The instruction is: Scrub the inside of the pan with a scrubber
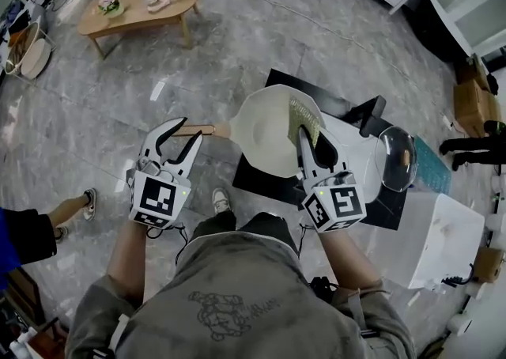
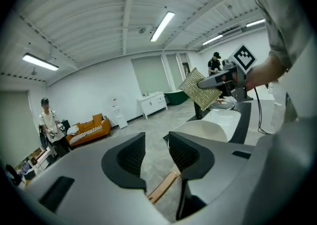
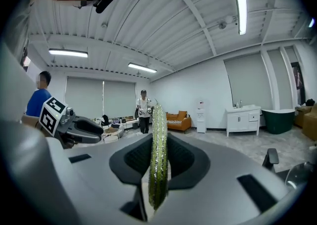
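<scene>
The pan (image 1: 273, 132) has a smooth cream inside with a dull sheen, and its handle (image 1: 207, 130) looks like pale wood. The scrubber (image 1: 303, 116) is rough, glittery woven mesh. The lid (image 1: 395, 158) is clear, glossy glass. The left gripper (image 1: 191, 127) and right gripper (image 1: 307, 137) are matt grey plastic. The floor (image 1: 237, 33) is polished grey stone.

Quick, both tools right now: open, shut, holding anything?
Left tool: open, nothing held; the pan handle lies just past its tips.
Right tool: shut on the scrubber.
</scene>
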The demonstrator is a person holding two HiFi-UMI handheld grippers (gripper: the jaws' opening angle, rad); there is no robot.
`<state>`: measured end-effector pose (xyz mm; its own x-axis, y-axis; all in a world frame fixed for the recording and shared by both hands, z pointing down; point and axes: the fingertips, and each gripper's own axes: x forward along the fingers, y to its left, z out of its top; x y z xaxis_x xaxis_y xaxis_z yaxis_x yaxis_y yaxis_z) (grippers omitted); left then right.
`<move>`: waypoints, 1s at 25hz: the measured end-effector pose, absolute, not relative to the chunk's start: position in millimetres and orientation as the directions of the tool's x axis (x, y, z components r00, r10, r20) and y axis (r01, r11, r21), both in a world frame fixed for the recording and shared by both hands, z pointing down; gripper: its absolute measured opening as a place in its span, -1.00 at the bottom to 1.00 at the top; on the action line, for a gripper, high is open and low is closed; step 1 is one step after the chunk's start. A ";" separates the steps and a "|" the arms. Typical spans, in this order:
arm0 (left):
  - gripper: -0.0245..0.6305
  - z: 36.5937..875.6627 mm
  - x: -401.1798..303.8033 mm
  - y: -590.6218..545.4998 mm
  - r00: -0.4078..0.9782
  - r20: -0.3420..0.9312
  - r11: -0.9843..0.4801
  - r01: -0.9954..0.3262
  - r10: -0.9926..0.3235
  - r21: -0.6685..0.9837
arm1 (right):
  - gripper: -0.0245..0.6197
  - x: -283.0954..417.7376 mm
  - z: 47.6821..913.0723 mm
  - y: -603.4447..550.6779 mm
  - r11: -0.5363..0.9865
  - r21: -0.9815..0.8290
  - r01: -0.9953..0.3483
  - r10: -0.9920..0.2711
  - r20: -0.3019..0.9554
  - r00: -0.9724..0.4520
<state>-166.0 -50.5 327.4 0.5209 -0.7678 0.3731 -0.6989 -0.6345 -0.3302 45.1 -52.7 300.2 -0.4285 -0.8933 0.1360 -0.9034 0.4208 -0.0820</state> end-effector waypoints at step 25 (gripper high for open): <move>-0.17 497.7 -134.6 -87.6 0.354 0.863 -0.929 -0.224 -0.359 -0.294 | -0.70 95.3 391.0 -127.8 0.381 -0.069 -0.922 -0.878 0.285 -0.384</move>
<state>-134.6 -87.6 497.7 0.3544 -0.3589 0.8635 -0.2235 -0.9292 -0.2944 95.3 -127.8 391.0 -0.3843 -0.8781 0.2852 -0.9220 0.3811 -0.0688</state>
